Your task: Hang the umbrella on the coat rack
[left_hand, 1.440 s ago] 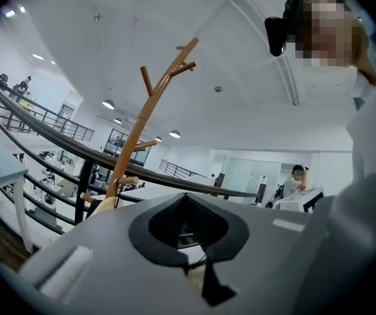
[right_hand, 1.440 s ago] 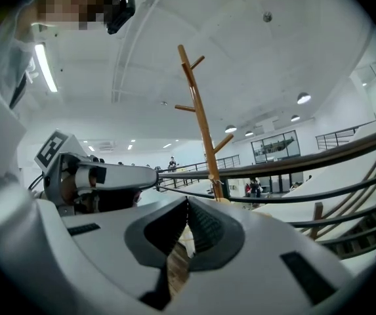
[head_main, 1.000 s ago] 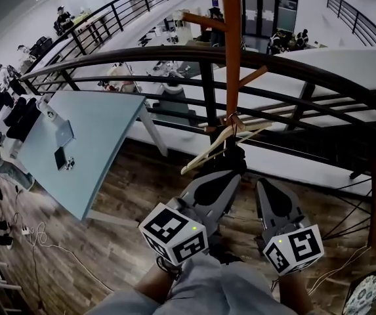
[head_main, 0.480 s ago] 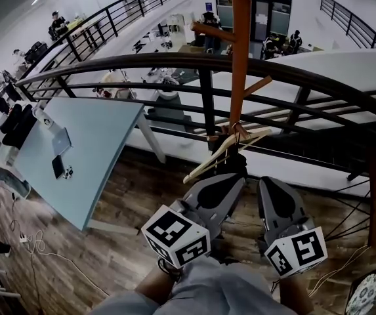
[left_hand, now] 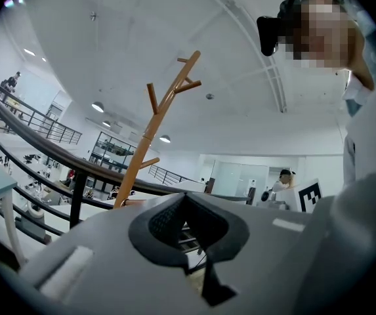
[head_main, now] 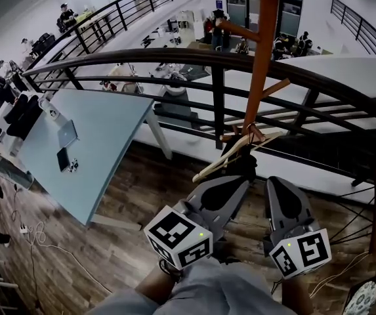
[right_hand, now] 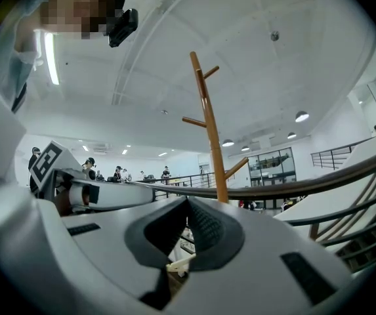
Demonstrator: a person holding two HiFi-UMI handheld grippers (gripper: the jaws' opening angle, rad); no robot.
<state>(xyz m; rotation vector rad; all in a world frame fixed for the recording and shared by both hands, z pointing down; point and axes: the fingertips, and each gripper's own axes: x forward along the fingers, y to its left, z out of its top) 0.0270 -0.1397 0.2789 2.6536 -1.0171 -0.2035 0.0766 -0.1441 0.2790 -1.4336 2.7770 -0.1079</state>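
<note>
Left tool (head_main: 235, 178): sits low in the head view, just left of centre, with its marker cube (head_main: 178, 237) nearest the camera. Points toward the foot of the coat rack (head_main: 261, 58). Jaws pressed together at the tips in the left gripper view, with nothing pinched.

Right tool (head_main: 279, 184): lies just beside the left one, with its own cube (head_main: 299, 252) at the near end. Jaws likewise pressed together and empty in the right gripper view.

Coat rack: stands upright on the wooden floor (head_main: 128, 241), close to the floor edge along the dark railing (head_main: 174, 56). Carries a pale wooden hanger (head_main: 230, 155) low on the pole, tilted down to the left.

Umbrella: cannot be made out with certainty. A dark shape (head_main: 243, 166) under the hanger, just ahead of the left tool tip, cannot be identified.

Change from half a second ago, in the head view: pole and hanger stand further right in the picture, as does the light blue worktop (head_main: 96, 143) at the left. Both tools appear slightly right of and lower than their former places, with their side-by-side arrangement unchanged.
</note>
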